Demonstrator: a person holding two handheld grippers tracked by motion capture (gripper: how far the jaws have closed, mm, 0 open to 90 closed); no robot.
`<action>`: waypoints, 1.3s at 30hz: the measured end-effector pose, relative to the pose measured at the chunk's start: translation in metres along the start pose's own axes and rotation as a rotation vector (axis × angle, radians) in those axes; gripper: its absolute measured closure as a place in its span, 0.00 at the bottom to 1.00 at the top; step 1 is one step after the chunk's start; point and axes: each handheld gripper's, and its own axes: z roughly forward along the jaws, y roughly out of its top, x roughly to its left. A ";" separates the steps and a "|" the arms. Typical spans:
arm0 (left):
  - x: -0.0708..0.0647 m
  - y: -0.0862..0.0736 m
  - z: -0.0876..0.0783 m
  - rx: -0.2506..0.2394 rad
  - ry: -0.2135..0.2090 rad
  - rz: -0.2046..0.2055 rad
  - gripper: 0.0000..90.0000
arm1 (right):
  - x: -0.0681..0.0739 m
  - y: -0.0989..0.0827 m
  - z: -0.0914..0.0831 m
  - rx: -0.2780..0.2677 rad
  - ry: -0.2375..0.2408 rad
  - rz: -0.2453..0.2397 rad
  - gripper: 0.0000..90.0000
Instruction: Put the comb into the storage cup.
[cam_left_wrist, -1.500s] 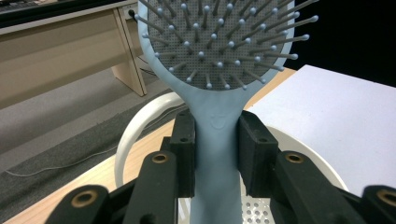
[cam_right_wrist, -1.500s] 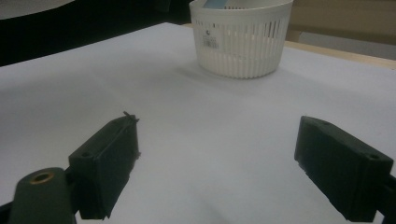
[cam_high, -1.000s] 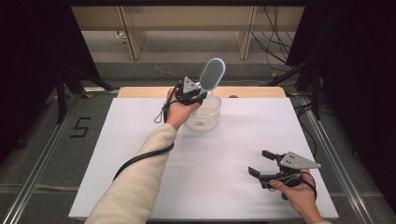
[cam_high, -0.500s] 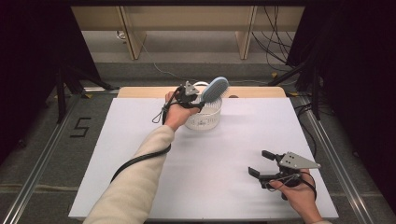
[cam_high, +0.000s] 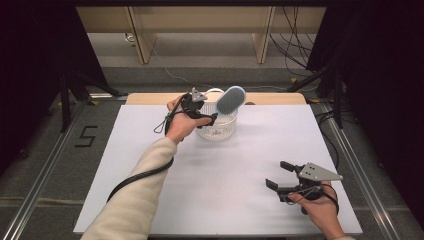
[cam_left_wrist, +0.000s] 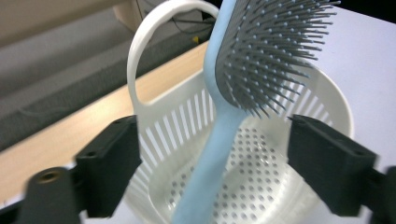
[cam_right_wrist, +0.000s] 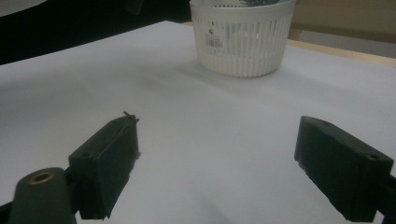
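Left tool (cam_high: 207, 117) at the far side of the tabletop (cam_high: 150, 150), jaws spread wide apart, gripping nothing, hard against the near-left rim of the basket (cam_high: 216, 125). Seen between those jaws in the left gripper view: brush (cam_left_wrist: 243, 93) standing free in the basket (cam_left_wrist: 299, 186), untouched by either jaw. Brush (cam_high: 231, 100) propped handle-down inside, long axis tilted from upright, head sticking out above the rim and leaning to the far right in the high view. Bristles grey, facing right and toward the camera in the left gripper view; back and handle pale blue. Basket white, round, slotted walls, perforated floor, looped handle (cam_left_wrist: 140, 60) rising on the far side.

Right tool (cam_high: 287, 180) well apart from all that, at the near right corner, jaws likewise open and empty, low over bare tabletop (cam_right_wrist: 210, 140). Ahead of it in the right gripper view, basket (cam_right_wrist: 240, 39) with a small label on its wall.
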 end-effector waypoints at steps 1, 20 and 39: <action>0.000 -0.001 -0.002 -0.003 0.000 0.000 0.16 | 0.000 0.000 0.000 0.002 -0.001 -0.001 0.16; 0.012 -0.024 -0.037 0.003 0.037 -0.020 0.00 | 0.000 -0.001 0.002 0.009 -0.003 0.004 0.16; 0.022 -0.065 -0.077 0.017 0.053 -0.033 0.00 | -0.001 -0.001 0.001 0.012 -0.011 0.011 0.16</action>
